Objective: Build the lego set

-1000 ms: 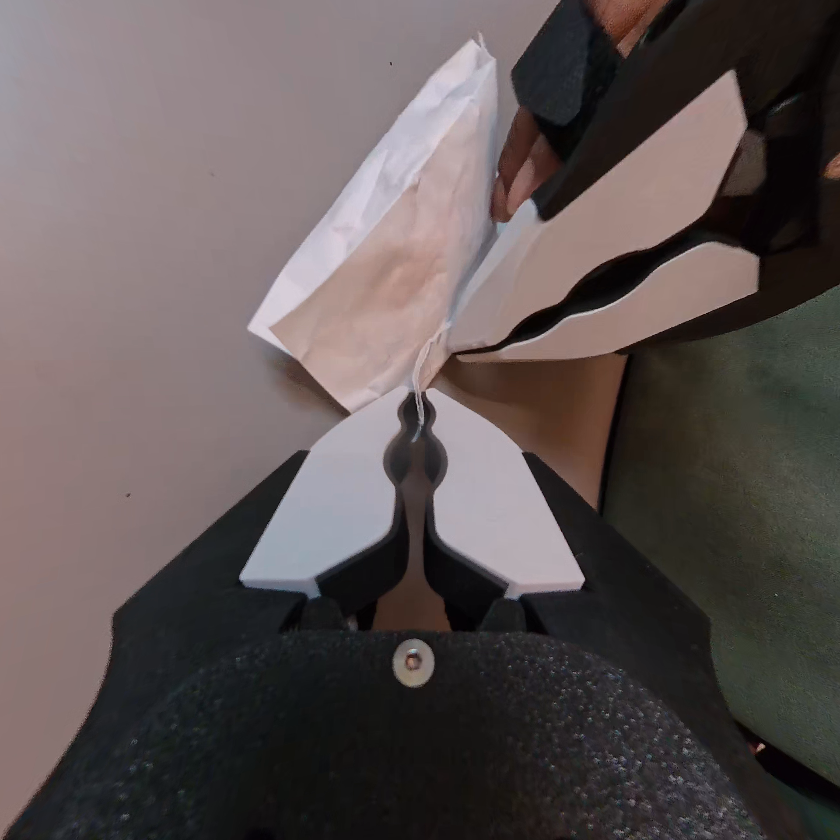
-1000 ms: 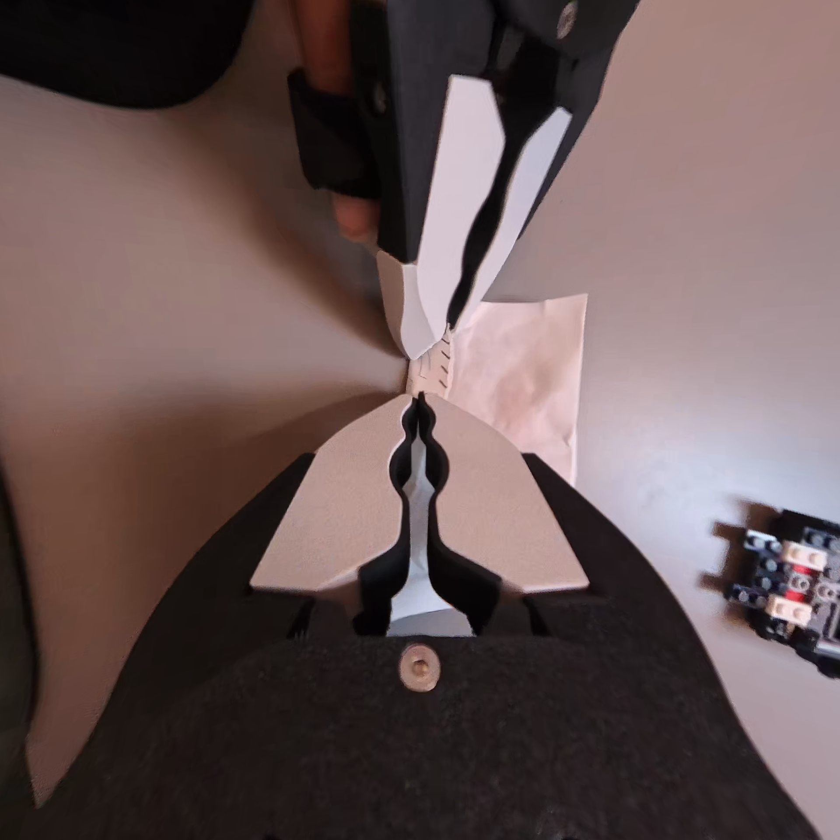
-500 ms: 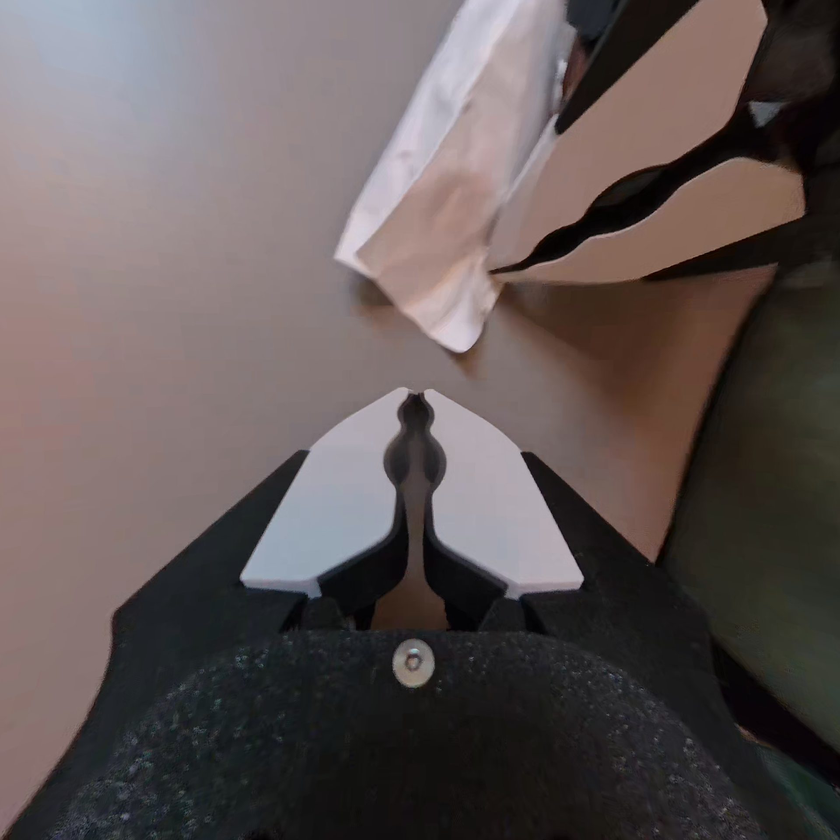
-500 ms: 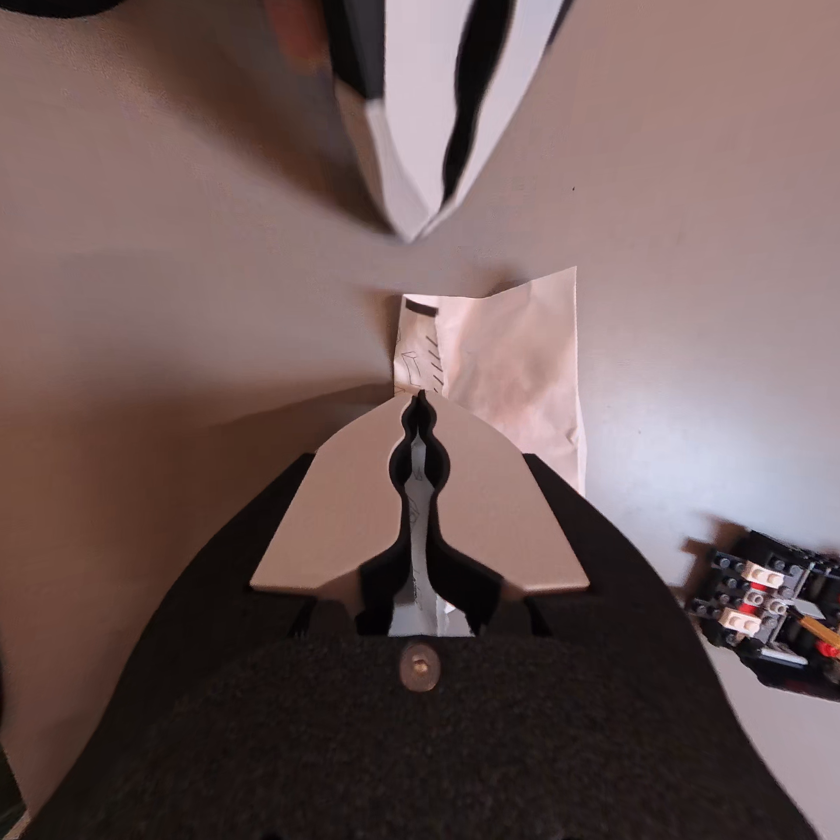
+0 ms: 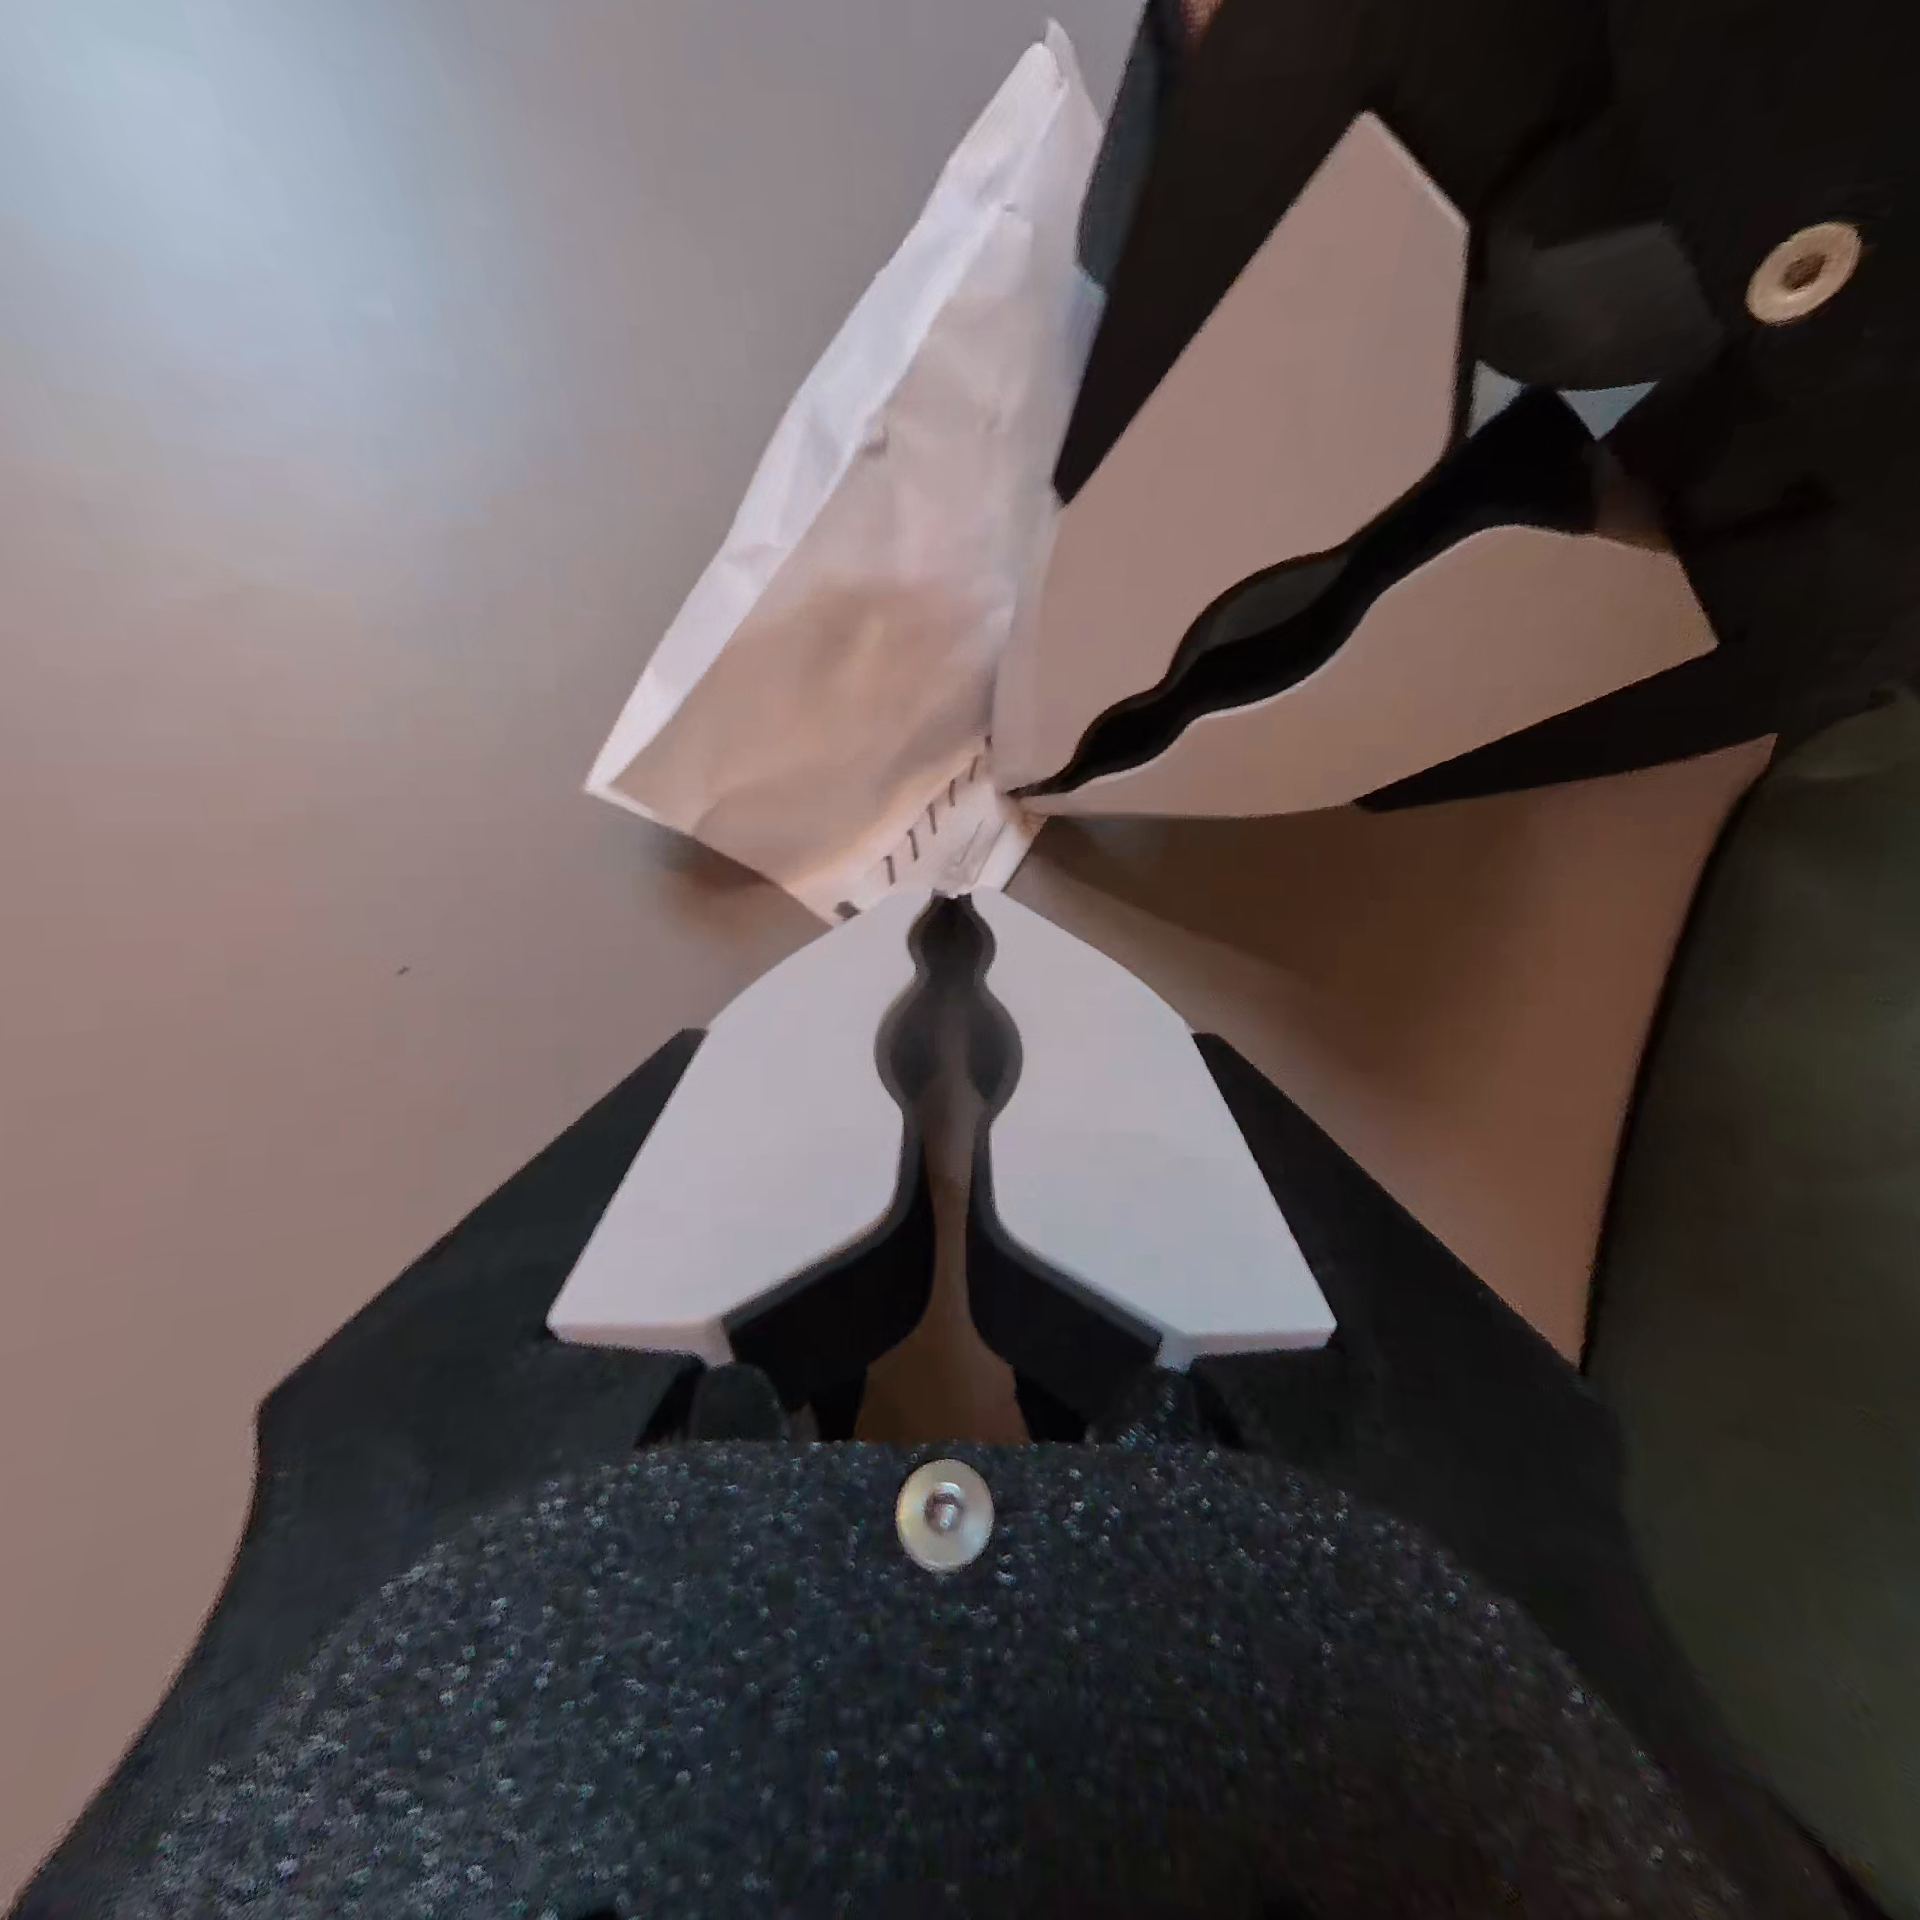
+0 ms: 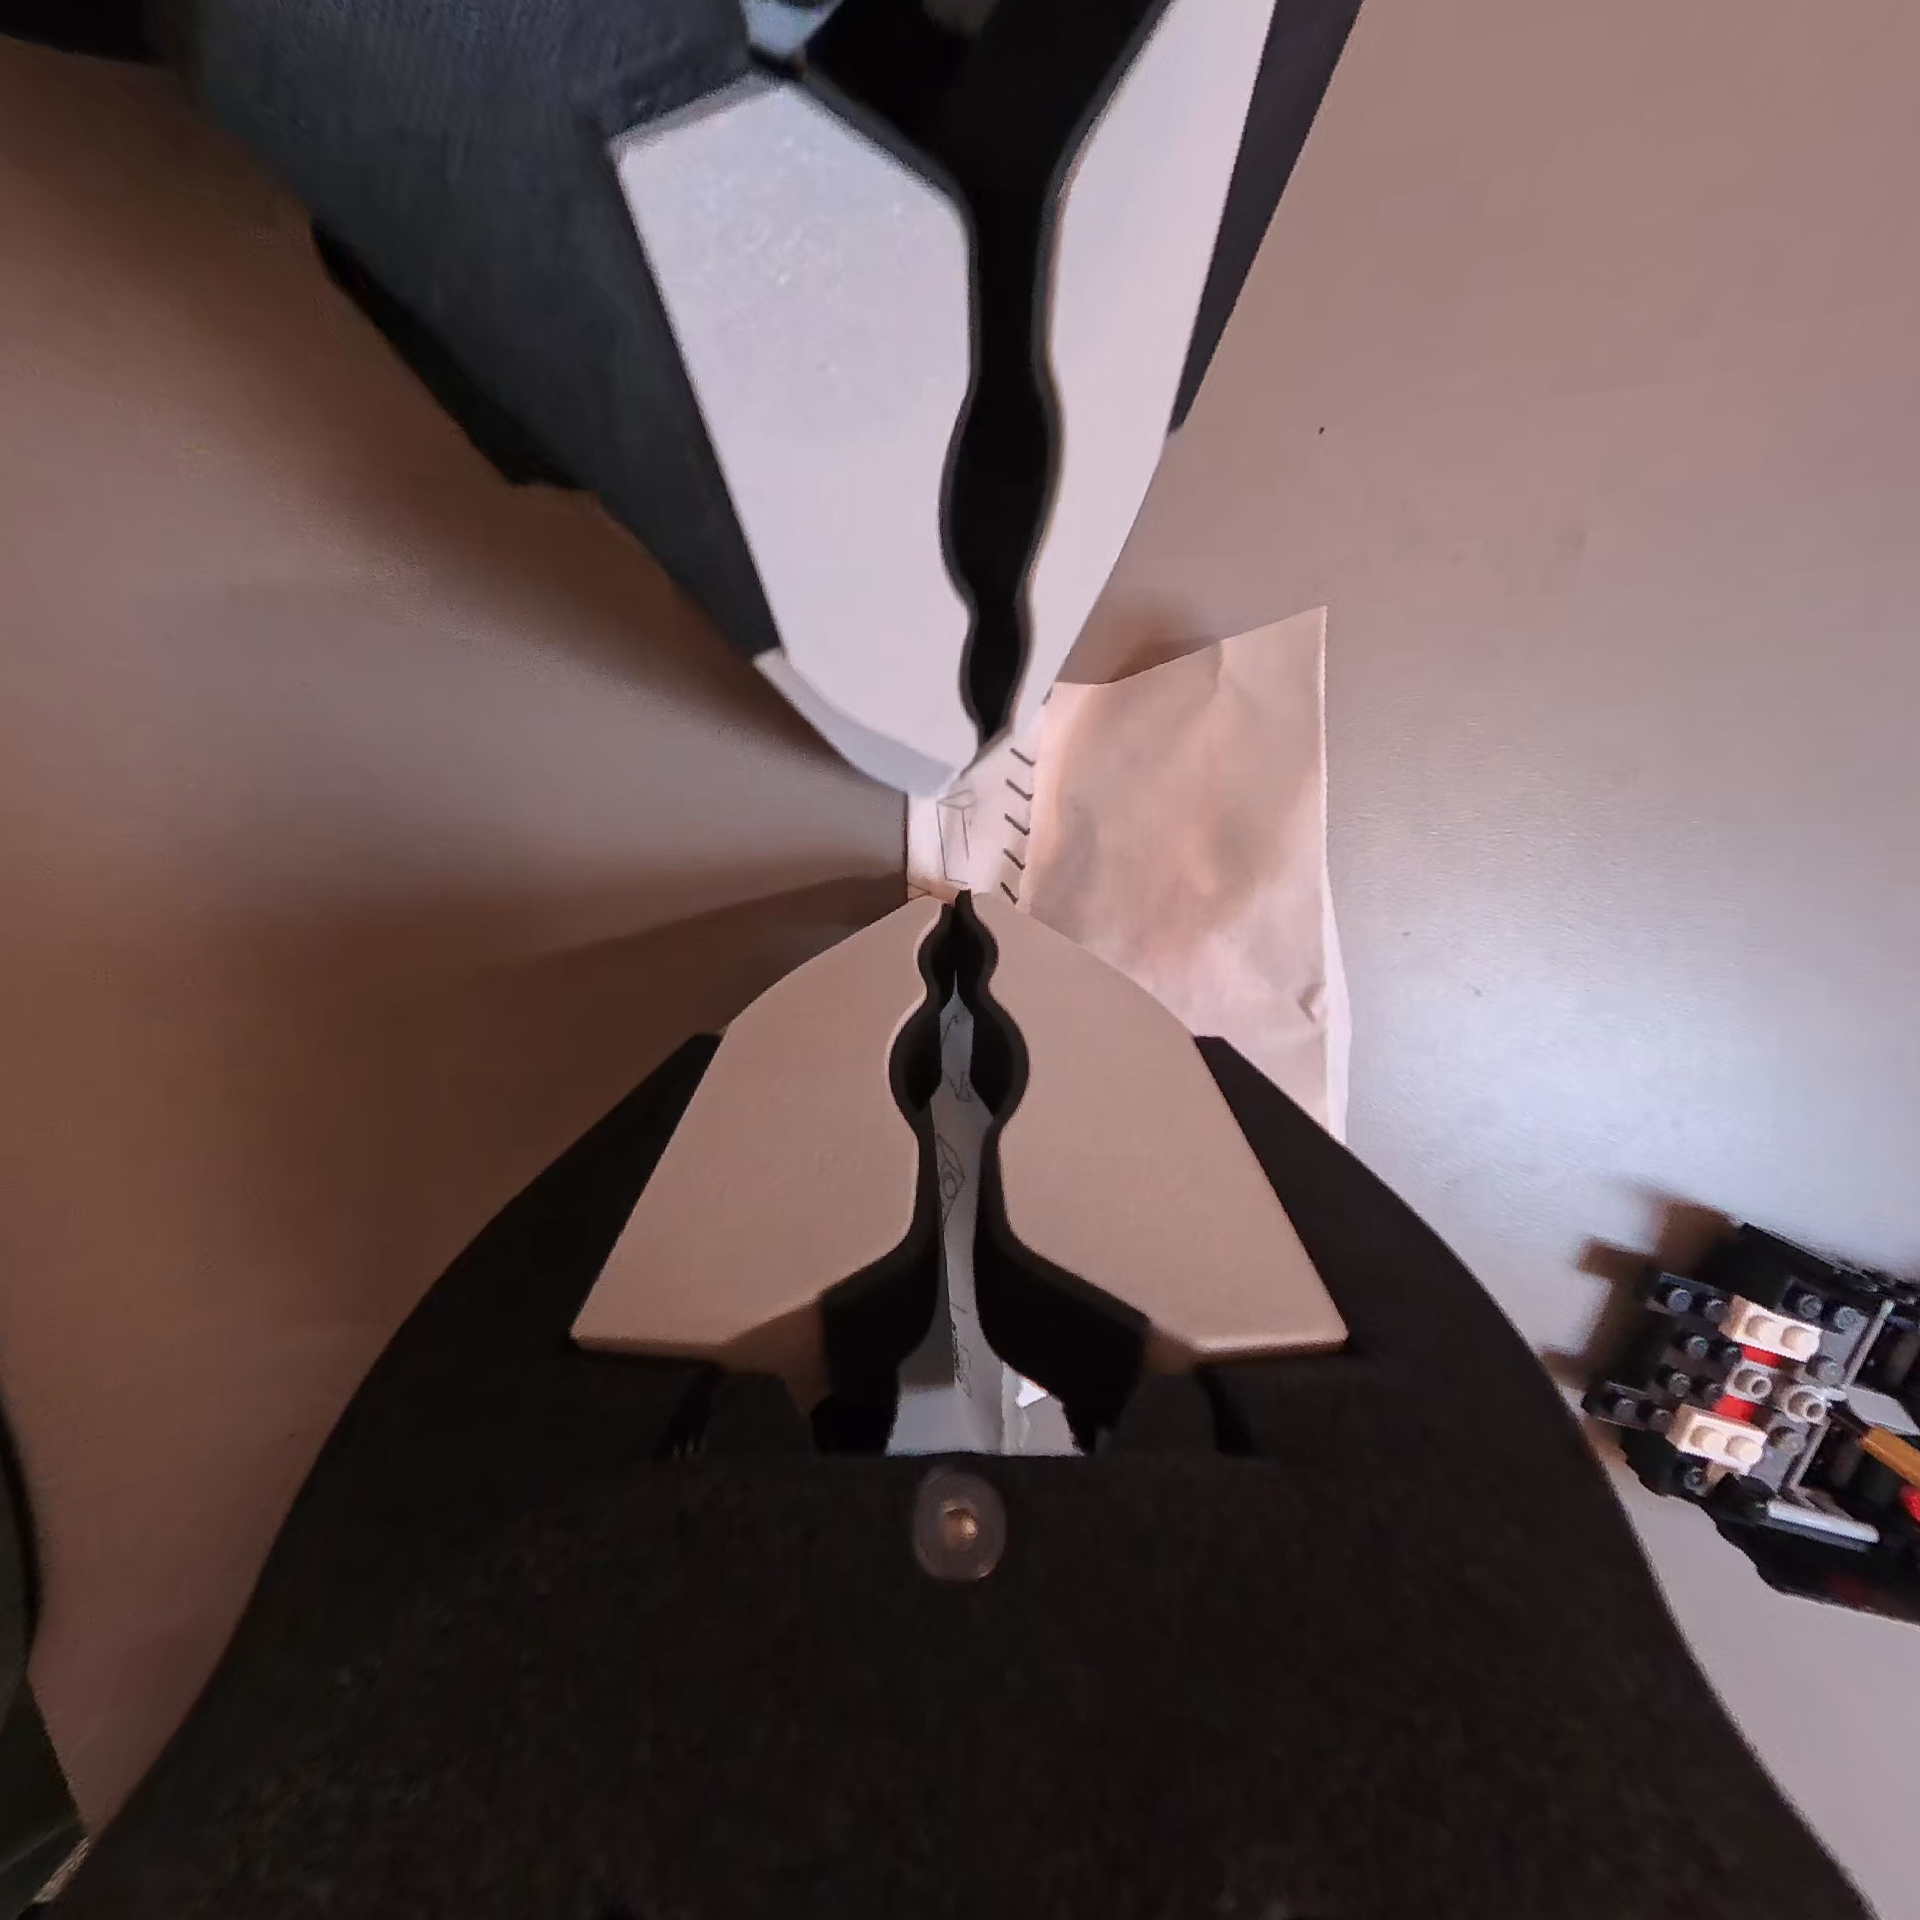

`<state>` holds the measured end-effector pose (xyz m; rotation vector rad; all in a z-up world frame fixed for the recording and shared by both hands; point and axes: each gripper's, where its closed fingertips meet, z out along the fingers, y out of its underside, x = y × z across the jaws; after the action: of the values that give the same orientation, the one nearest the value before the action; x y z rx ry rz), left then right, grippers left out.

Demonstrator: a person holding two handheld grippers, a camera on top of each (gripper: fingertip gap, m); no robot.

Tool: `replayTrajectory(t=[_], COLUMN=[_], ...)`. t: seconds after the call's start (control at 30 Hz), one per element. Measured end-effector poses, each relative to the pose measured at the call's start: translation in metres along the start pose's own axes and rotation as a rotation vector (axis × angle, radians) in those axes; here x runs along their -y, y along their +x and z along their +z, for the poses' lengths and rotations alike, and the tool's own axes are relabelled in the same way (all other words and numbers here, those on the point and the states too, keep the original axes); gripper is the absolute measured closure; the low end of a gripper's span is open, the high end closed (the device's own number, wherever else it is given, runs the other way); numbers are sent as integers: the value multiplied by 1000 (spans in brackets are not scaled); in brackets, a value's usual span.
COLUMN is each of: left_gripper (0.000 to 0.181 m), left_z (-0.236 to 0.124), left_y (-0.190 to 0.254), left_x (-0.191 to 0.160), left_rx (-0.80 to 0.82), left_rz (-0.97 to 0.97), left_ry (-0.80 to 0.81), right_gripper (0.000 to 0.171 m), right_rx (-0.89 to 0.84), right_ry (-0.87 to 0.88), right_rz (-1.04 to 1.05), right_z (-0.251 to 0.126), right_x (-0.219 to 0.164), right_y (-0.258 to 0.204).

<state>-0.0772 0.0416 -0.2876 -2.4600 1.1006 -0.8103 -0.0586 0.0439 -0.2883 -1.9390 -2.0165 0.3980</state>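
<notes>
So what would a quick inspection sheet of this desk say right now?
Surface: plain beige table, bare around the work.
Job's things: white paper bag, part-built dark lego model at the right edge.
Clutter: nothing seen.
Grippers: right tongs shut on the bag's edge; left tongs closed, tips at the bag's corner, grip unclear.
Cables: nothing seen.
Surroundings: dark green surface beyond the table edge.

I see soft, even light with a pale sheen on the table (image 5: 260, 416) toward its far left; broad dim shadows spread beneath the white paper bag (image 5: 883, 582). Wide-angle bending warps both views' margins, and slight motion blur softens near edges.
</notes>
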Motion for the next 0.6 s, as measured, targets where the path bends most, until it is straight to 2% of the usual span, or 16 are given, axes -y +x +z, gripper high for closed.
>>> replayTrajectory(t=[0.13,0.27,0.43,0.6], left_gripper=[181,181,181,180], left_z=[-6,-6,-5,-5], left_y=[-7,-7,-8,-8], left_x=[-5,-5,-6,-6], left_rx=[-7,54,106,126], left_rz=[-23,36,86,116], left_ry=[2,-38,-49,-58], right_gripper=[171,171,171,171], right_rx=[2,-24,-163,-192], right_ry=[7,29,156,169], right_rz=[-6,-35,-272,-309], right_z=[0,0,-5,-10], right_x=[0,1,-3,-18], right_y=[0,0,0,0])
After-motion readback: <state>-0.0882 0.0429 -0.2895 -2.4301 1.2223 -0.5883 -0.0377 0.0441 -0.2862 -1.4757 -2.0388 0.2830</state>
